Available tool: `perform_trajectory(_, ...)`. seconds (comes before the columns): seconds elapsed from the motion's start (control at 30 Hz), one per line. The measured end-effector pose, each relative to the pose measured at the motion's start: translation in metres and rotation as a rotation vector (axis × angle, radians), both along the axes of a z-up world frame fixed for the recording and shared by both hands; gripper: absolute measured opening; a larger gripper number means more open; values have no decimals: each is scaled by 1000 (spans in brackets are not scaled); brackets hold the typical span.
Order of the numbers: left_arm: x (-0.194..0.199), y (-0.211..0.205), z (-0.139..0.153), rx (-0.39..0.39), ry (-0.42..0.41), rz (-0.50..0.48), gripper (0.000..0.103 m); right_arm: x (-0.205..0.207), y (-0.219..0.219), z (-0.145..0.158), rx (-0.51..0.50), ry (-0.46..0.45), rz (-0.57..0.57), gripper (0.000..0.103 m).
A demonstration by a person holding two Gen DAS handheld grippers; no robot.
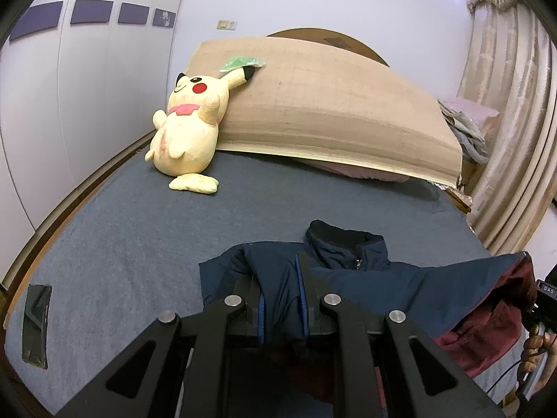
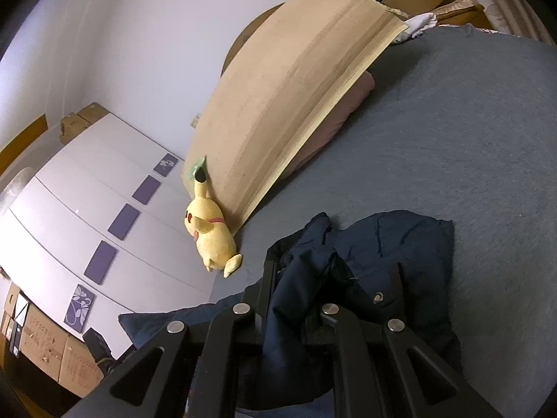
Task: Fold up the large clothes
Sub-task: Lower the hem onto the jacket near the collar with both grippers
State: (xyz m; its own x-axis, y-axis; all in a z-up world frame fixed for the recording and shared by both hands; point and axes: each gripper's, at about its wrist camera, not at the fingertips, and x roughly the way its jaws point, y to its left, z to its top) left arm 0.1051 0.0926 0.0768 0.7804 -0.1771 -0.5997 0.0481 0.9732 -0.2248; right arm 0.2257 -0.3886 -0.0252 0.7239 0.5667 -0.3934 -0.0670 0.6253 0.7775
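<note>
- Jacket (image 1: 400,289), navy with dark red lining, spread on near part of grey-blue bed (image 1: 139,244).
- Left gripper (image 1: 283,278) clamped on a fold of navy fabric.
- Right gripper (image 2: 334,271) likewise pinched on bunched jacket cloth.
- Yellow plush toy (image 1: 188,129) propped against tan board (image 1: 330,111) at far end.

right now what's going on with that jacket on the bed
A person is folding a navy jacket on a bed covered with a grey-blue sheet, using two handheld grippers. The left gripper is shut on a bunch of the navy fabric, and the right gripper is shut on another part of it. The collar points toward the headboard, and the maroon lining shows at one side. A yellow plush toy leans against a tan board at the head of the bed.
</note>
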Motion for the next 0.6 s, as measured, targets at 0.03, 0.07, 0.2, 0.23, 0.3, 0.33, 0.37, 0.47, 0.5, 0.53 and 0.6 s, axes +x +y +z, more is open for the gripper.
perform_trajectory(0.03, 2, -1, -1, 2, 3, 1, 15, 2, 0, -2, -3, 5, -1, 11)
perform_trajectory(0.07, 4, -1, -3, 3, 5, 1, 15, 4, 0, -2, -5, 7, -2, 11)
perform_trajectory(0.2, 11, -2, -7, 8, 13, 4, 15, 9, 1, -6, -8, 16, -3, 11)
perform_trajectory(0.23, 13, -2, -9, 7, 17, 5, 15, 10, 0, -6, -8, 18, -3, 11)
perform_trajectory(0.3, 16, -2, -11, 9, 21, 6, 15, 12, 1, -8, -12, 22, -3, 11)
perform_trajectory(0.33, 18, -2, -12, 10, 23, 5, 15, 14, 2, -8, -16, 23, -3, 11)
perform_trajectory(0.37, 20, -3, -13, 11, 24, 6, 15, 15, 3, -8, -19, 25, -4, 11)
perform_trajectory(0.47, 29, -3, -14, 12, 27, 7, 15, 19, 4, -6, -25, 25, -4, 11)
perform_trajectory(0.5, 32, -3, -14, 14, 27, 8, 15, 21, 4, -5, -27, 24, -3, 11)
perform_trajectory(0.53, 36, -4, -14, 14, 27, 10, 15, 24, 4, -4, -28, 23, -4, 11)
perform_trajectory(0.6, 44, -4, -15, 9, 31, 14, 15, 30, 4, -4, -25, 24, -9, 11)
